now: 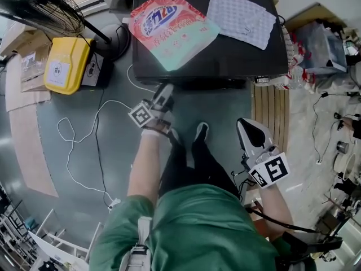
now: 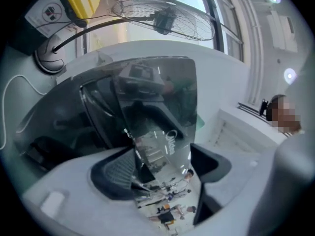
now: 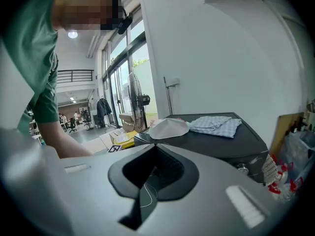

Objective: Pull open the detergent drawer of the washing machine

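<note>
The black washing machine (image 1: 225, 58) stands ahead of me, seen from above, and shows again in the right gripper view (image 3: 216, 141). My left gripper (image 1: 163, 95) reaches to its front edge at the left. In the left gripper view a glossy dark panel (image 2: 157, 107), the drawer's front, stands between the spread jaws of my left gripper (image 2: 162, 168). The right pad (image 2: 211, 163) is clear of it, so the gripper is open. How far the drawer is out I cannot tell. My right gripper (image 1: 248, 130) hangs back at the right, shut (image 3: 152, 173) with nothing in it.
A detergent bag (image 1: 169, 27) and a checked cloth (image 1: 240, 18) lie on the machine's top. On the floor to the left are a yellow box (image 1: 66, 64), a fan (image 1: 42, 7) and a white cable (image 1: 79, 145). Wooden slats (image 1: 271, 103) and bags (image 1: 321, 47) stand at the right.
</note>
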